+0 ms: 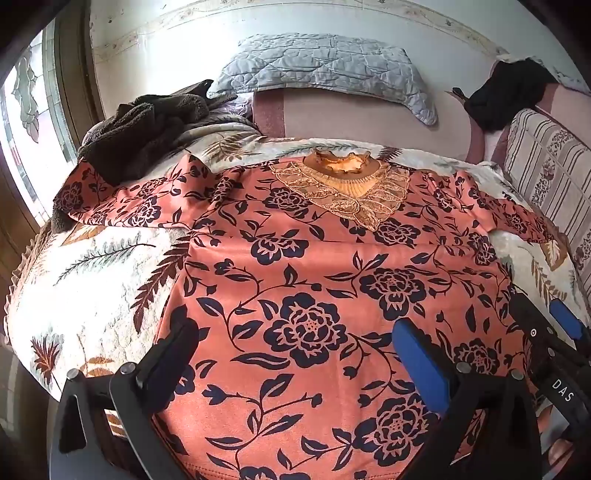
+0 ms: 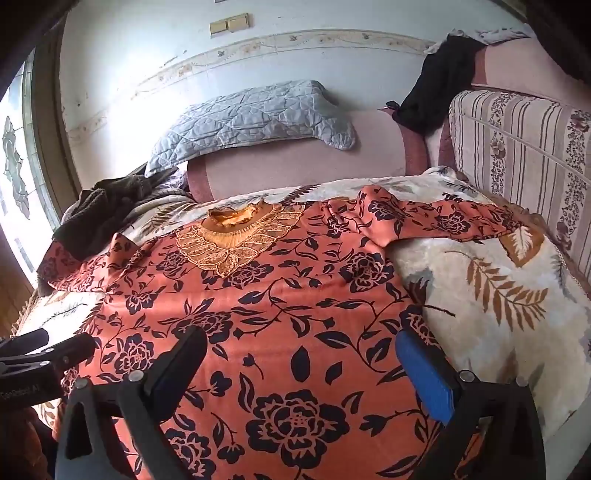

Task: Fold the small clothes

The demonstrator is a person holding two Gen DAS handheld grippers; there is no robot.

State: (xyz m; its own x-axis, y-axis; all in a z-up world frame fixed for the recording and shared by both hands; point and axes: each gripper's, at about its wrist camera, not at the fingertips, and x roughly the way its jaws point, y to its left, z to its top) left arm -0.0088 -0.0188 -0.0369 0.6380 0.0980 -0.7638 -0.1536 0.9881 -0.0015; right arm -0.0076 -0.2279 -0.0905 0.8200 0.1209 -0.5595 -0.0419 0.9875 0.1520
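Light switches [image 2: 229,24] upper frame, right wrist view only. Left tongs [image 1: 295,354] and right tongs [image 2: 301,365] fully open, empty, over floral blouse [image 1: 314,280].

1. A salmon-orange top [image 1: 314,266] printed with dark navy roses, leaves and vines is spread flat, front side up, on a pale leaf-patterned blanket [image 1: 92,280].
2. Its gathered orange collar [image 1: 341,164] is turned toward the far side, and a gold lace yoke [image 1: 354,199] is seen below it, tapering to a point on the chest.
3. Both long sleeves are extended outward: the left sleeve [image 1: 122,199] is partly covered by a dark fleece garment [image 1: 136,129], and the right sleeve [image 2: 443,218] is laid wrinkled across the blanket.
4. The hem is directed toward the near edge.
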